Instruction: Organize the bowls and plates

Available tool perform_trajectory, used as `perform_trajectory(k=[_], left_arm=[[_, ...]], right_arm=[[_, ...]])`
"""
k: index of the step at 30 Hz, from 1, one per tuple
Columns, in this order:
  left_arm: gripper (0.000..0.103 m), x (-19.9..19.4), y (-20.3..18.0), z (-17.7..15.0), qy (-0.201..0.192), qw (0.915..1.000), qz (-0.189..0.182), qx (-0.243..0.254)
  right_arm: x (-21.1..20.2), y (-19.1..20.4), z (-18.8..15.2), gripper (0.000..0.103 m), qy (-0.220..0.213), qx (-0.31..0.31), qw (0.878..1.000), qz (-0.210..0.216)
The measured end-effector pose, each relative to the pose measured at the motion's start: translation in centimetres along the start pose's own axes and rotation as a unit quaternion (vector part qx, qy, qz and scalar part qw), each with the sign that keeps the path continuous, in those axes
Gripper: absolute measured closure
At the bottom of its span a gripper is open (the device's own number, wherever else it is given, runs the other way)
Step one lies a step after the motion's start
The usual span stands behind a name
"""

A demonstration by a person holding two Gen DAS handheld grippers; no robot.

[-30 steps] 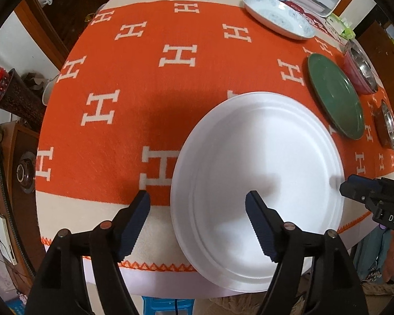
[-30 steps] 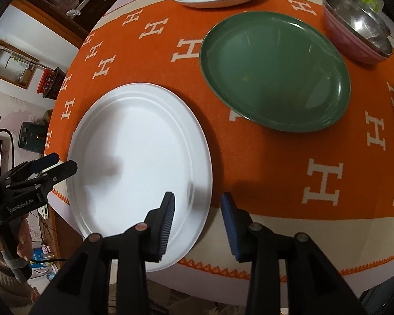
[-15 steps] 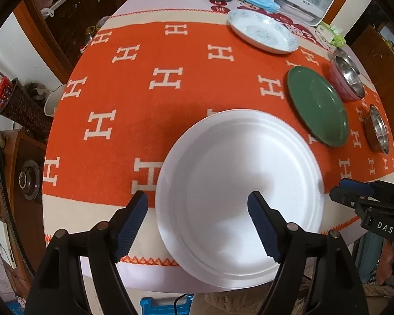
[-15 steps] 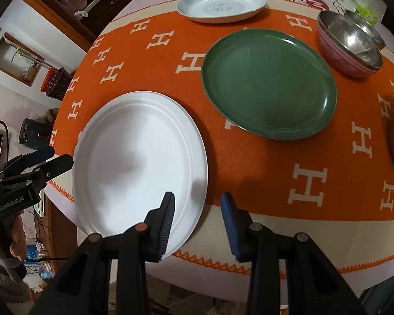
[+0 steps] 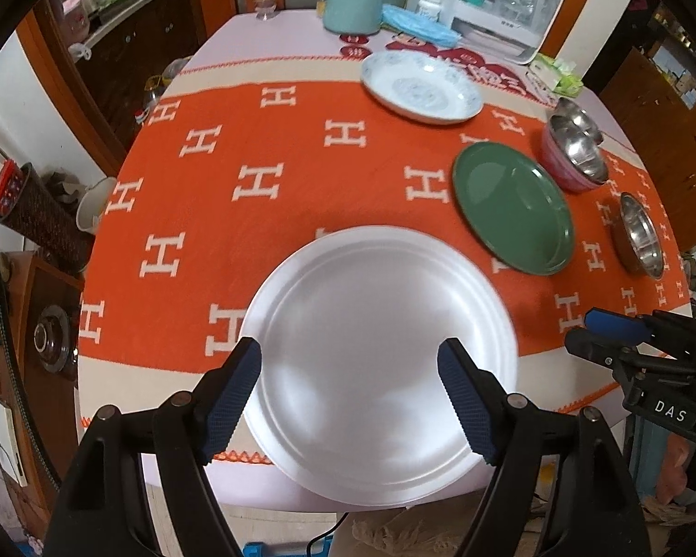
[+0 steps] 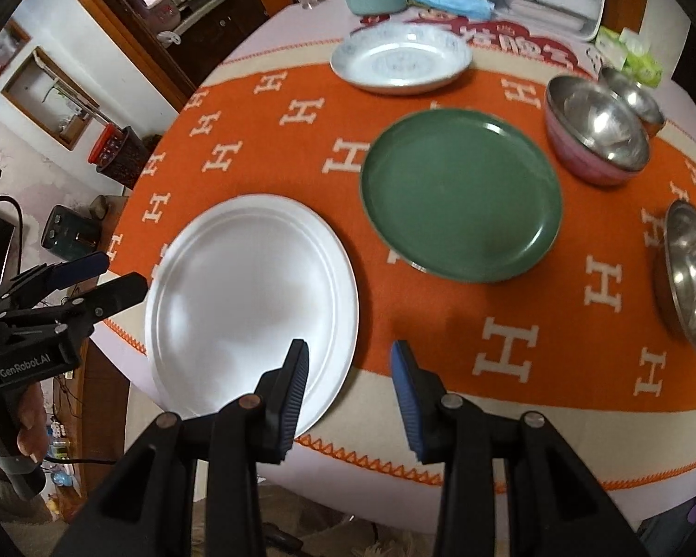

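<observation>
A large white plate (image 5: 376, 348) (image 6: 250, 297) lies at the near edge of the orange table cloth. A green plate (image 5: 512, 206) (image 6: 459, 195) lies beyond it to the right, and a blue-patterned white plate (image 5: 420, 88) (image 6: 399, 62) at the back. A pink bowl with a steel bowl in it (image 5: 575, 153) (image 6: 596, 132) and a steel bowl (image 5: 638, 234) (image 6: 691, 274) sit at the right. My left gripper (image 5: 350, 397) is open and empty above the white plate's near part. My right gripper (image 6: 350, 394) is open and empty just right of that plate, above the table edge.
The orange cloth with white H marks (image 5: 255, 181) covers a round table. At the back stand a teal jar (image 5: 352, 2), a blue cloth (image 5: 417, 23) and a white appliance (image 5: 505, 14). A small steel bowl (image 6: 631, 93) sits behind the pink one. Dark cabinets stand left.
Both grippers have pulled back and risen from the table, so more of it shows. The plates have not moved. Both grippers stay open.
</observation>
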State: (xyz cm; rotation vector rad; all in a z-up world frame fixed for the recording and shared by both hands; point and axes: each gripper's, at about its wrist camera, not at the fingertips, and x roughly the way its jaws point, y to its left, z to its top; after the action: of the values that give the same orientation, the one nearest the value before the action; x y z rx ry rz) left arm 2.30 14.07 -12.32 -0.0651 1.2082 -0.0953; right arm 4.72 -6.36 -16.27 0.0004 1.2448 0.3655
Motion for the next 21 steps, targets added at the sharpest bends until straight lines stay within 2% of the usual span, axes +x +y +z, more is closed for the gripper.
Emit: perform_trajectory(k=[13,21], left_arm=[[0.026,-3.5,-4.8,2.1,-0.044,0.9988,-0.014,0.018],[0.025,-4.7,-7.5,4.8,-0.071,0.9970,-0.013,0.030]], right_arm=[[-5.3,-1.9,0.7,0.066,-0.058,-0.014,0.998,0.014],[-7.5,-5.6,2.1,0.066,-0.083,0.009,0.996,0.016]])
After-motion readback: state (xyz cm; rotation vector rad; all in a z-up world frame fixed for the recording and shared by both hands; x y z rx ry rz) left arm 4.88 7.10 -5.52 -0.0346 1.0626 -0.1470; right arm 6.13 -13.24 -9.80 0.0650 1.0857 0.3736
